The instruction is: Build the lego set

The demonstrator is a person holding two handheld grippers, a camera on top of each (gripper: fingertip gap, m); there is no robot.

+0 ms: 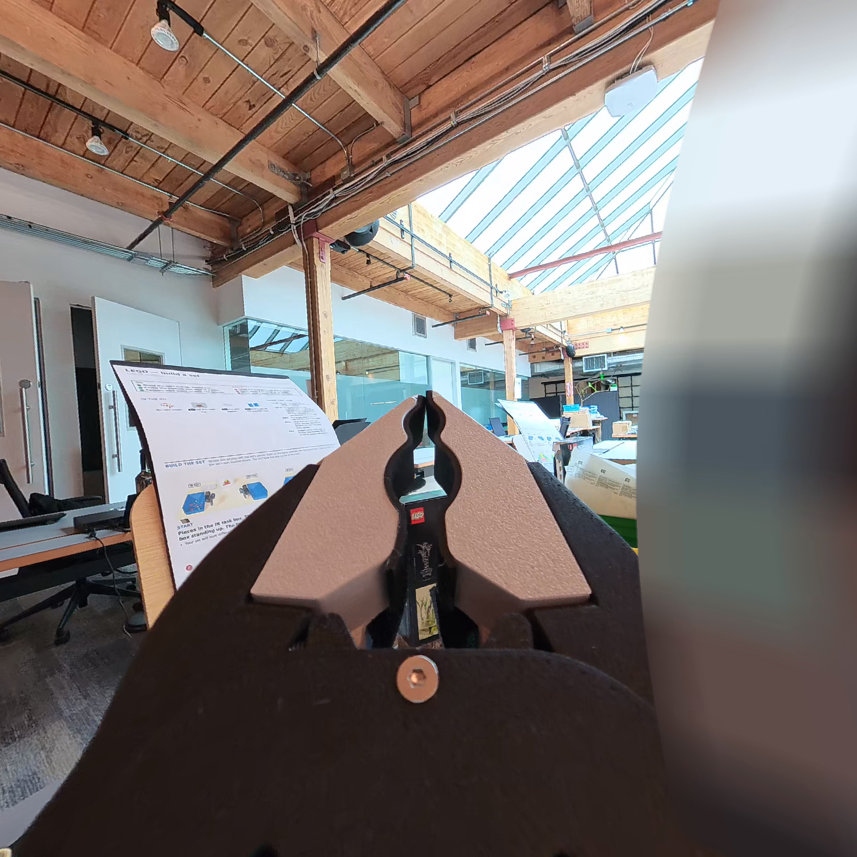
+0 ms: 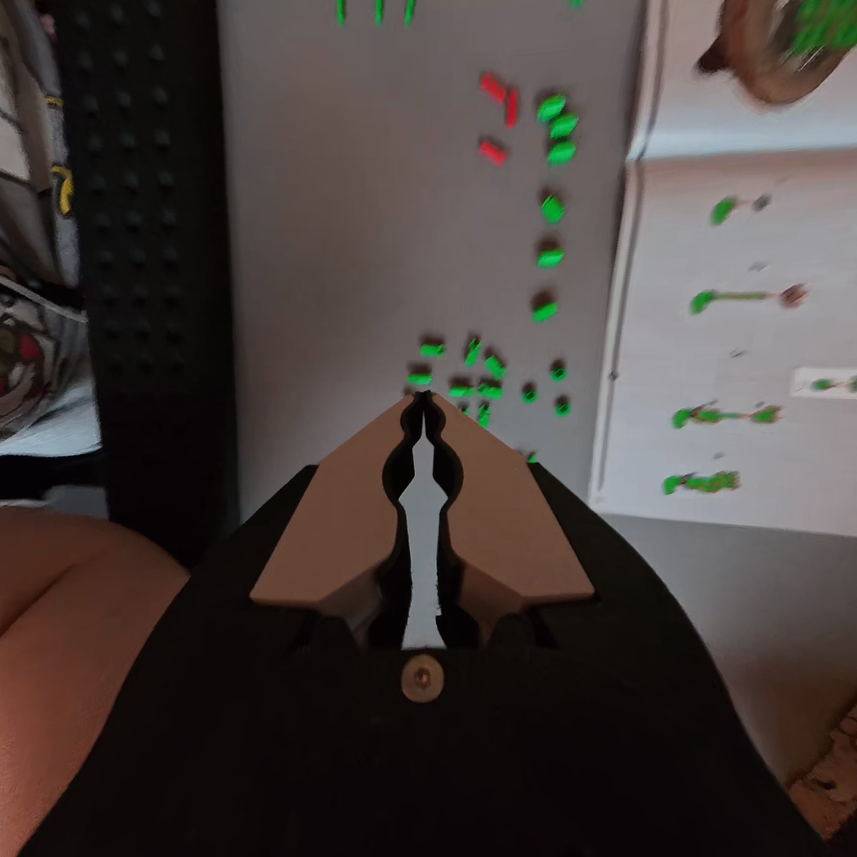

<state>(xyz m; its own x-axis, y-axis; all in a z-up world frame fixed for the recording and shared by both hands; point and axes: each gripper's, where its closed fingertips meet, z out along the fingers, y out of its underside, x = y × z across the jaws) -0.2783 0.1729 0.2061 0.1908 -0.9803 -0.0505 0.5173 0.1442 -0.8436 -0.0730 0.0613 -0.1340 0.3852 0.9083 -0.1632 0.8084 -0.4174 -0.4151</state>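
Observation:
In the right wrist view my right gripper (image 2: 424,395) is shut and empty, low over a grey table (image 2: 352,222). Several small green Lego pieces (image 2: 482,371) lie just beyond its tips, more green pieces (image 2: 556,125) lie farther off, and a few red pieces (image 2: 498,99) are beside them. The view is motion-blurred. In the left wrist view my left gripper (image 1: 426,398) is shut at the tips and points up into the room. A narrow black Lego box (image 1: 423,552) shows through the gap between its fingers; I cannot tell if it is touched.
An open white instruction booklet (image 2: 723,324) lies right of the pieces. A blurred brown and green object (image 2: 788,51) is at top right. A black studded panel (image 2: 143,259) stands at left. A person's limb (image 2: 69,626) is at lower left. A printed sheet (image 1: 232,454) stands left of my left gripper. Across from one pair of fingers to the other is roughly 40 centimeters. From my right tips it is roughly 20 centimeters to the black studded panel (image 2: 143,259); from my left, 45 centimeters.

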